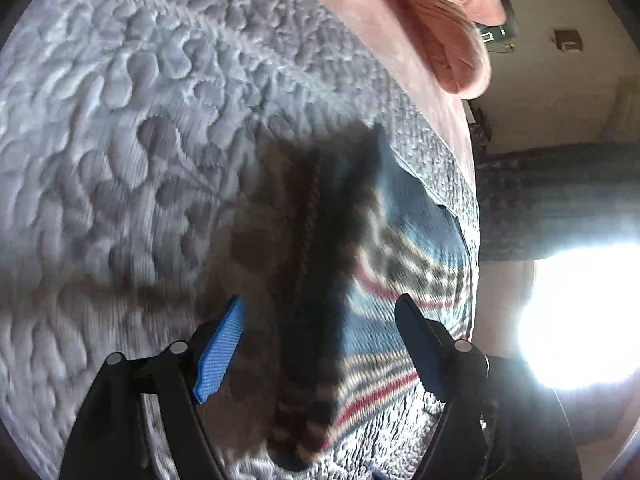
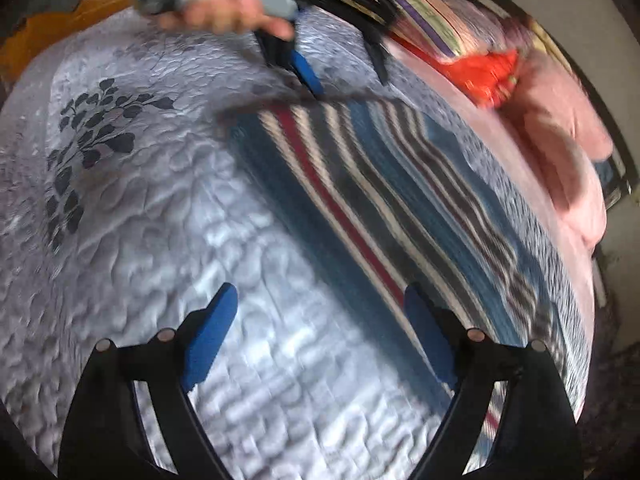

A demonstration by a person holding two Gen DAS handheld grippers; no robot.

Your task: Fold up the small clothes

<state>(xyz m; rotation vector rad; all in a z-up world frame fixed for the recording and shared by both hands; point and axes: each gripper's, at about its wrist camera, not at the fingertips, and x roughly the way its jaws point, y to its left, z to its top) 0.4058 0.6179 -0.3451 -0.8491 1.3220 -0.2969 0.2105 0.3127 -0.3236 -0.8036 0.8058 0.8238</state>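
Note:
A small garment [image 2: 380,184] with blue, white, black and red stripes lies flat on the grey quilted bedspread [image 2: 160,208]. My right gripper [image 2: 320,288] is open above the bedspread, and its right finger overlaps the garment's near-left edge. A hand [image 2: 224,8] holds my left gripper [image 2: 348,80], which is open with its tips at the garment's far edge. In the left wrist view the left gripper [image 1: 320,300] is open over the striped garment [image 1: 400,248]. A dark shadow crosses the cloth between the fingers. Both views are motion-blurred.
Pink pillows [image 2: 568,152] and an orange-red cloth [image 2: 492,76] lie beyond the garment, on the right in the right wrist view. A dark leaf print [image 2: 88,132] marks the bedspread at the left. The bed's edge [image 1: 468,200] drops off at the right, with bright glare [image 1: 580,320] beyond.

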